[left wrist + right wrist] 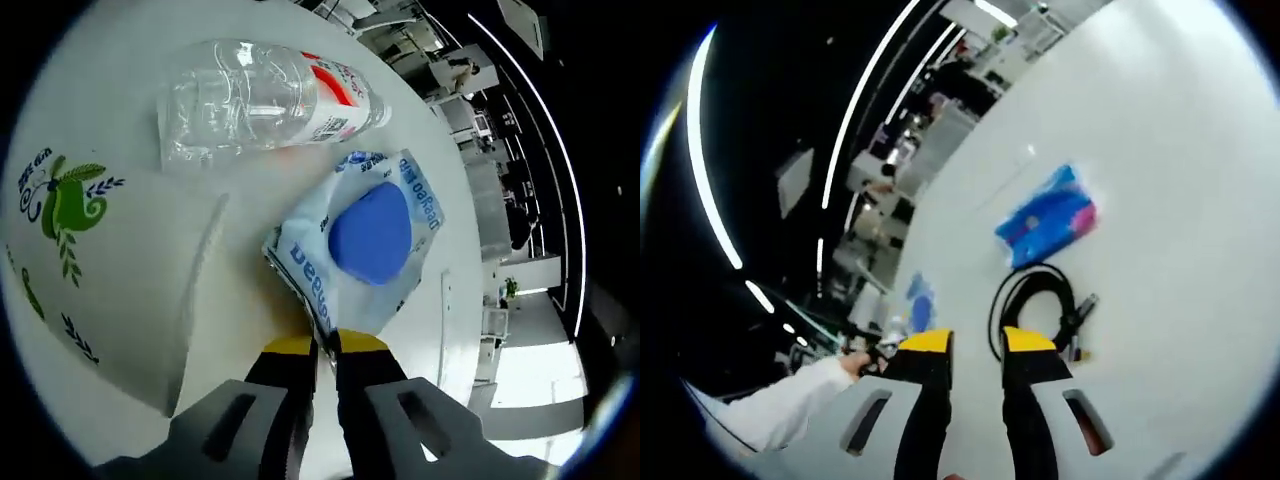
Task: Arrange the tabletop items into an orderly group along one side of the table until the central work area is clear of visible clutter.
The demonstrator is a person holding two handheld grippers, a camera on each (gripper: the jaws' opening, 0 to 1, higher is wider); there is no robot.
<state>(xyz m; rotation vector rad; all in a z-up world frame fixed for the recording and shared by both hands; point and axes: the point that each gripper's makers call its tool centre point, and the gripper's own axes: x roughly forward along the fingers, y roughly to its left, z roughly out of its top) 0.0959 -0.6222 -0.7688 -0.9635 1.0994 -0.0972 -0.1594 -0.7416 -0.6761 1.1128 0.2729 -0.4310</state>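
My left claw (326, 345) is clamped on the near edge of the blue-and-white wipes pack (362, 243), with the clear plastic bottle (262, 100) lying at eleven o'clock, while my right claw (978, 341) hangs apart above the white table (1160, 150), coiled black cable (1035, 300) at one o'clock.

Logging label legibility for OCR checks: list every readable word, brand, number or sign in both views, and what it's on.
"Deageo", partly legible and uncertain, in blue letters along the edges of the white and blue packet at the left gripper tips.
Water bottle: red and white label with a barcode-like patch, text too small to read.
White paper cup: green leaf ornament, no readable words.
Blue and pink packet near the black cable: print too blurred to read.
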